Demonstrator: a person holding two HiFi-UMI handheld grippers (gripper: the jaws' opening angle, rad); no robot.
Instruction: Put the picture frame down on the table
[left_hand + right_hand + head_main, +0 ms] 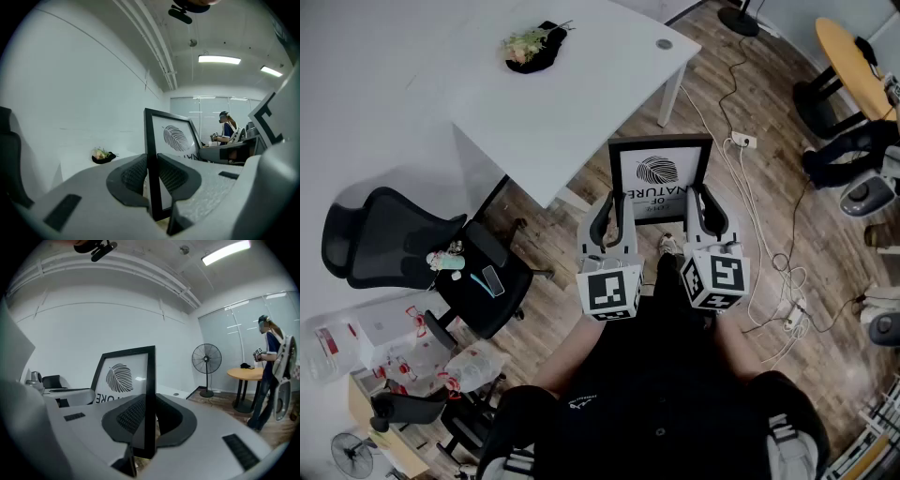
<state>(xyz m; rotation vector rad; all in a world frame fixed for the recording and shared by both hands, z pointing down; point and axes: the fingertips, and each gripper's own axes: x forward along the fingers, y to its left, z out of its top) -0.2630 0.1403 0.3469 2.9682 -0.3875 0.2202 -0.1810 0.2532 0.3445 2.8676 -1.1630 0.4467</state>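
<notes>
- Picture frame [661,173], black-edged with a leaf print, is held upright in the air just off the table's [581,103] near corner. It is over the wood floor, not yet over the white top.
- The left gripper [611,202] is clamped on the frame's left rail. Its own view shows the black edge pinched between the two dark pads.
- The right gripper [705,195] is clamped on the opposite rail, and its view shows the same tight pinch on a thin edge.
- Slip risk: each hold is only on a narrow rail. If one gripper loosens, or the two drift apart or twist against each other, the frame could swing out and fall beside the table.
- Knock risk: the table's corner lies between the frame and the open top. A low carry could catch the bottom rail on that edge and lever it from the pads.
- Landing risk: a frame set upright on the top may topple once let go. A bright patch on the print suggests glass, though that is hard to confirm.
- Flowers [534,42] lie well apart, at the table's far end, and look safe from the frame.
- Cables [750,187] trail over the floor to the right of the table and could trip a step taken that way.
</notes>
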